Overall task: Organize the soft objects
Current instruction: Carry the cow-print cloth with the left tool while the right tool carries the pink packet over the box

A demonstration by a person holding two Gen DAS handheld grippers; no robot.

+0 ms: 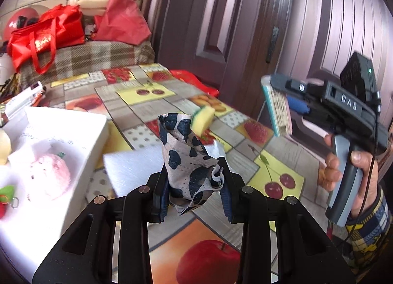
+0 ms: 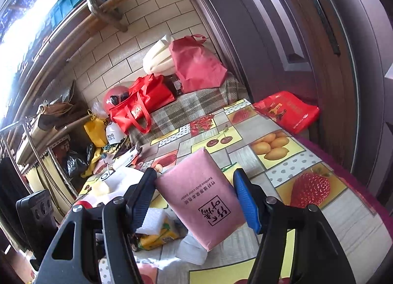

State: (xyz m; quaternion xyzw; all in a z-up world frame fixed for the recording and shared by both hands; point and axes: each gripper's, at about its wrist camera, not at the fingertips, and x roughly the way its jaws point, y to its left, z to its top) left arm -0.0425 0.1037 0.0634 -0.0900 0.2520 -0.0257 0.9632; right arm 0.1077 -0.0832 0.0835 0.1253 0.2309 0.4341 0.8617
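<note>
My left gripper (image 1: 194,185) pinches a crumpled black-and-white patterned cloth (image 1: 186,154), lifted above the fruit-print tablecloth (image 1: 248,158), with the white box (image 1: 81,131) holding a pink plush toy (image 1: 50,176) off to my left. My right gripper (image 2: 196,195) clamps a pink tissue pack (image 2: 203,200) above the table, a yellow sponge (image 1: 202,119) lying beyond

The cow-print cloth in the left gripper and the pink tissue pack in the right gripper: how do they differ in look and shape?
The cow-print cloth is grey-white with dark blotches; the pink tissue pack is plain pink with printed text. The cloth is crumpled into a loose roll, while the pack is a flat, smooth rectangle. The cloth stands nearly upright, the pack tilts. Shared: each is lifted above the fruit-print tablecloth, pinched by a gripper, the left gripper and the right gripper.
</note>
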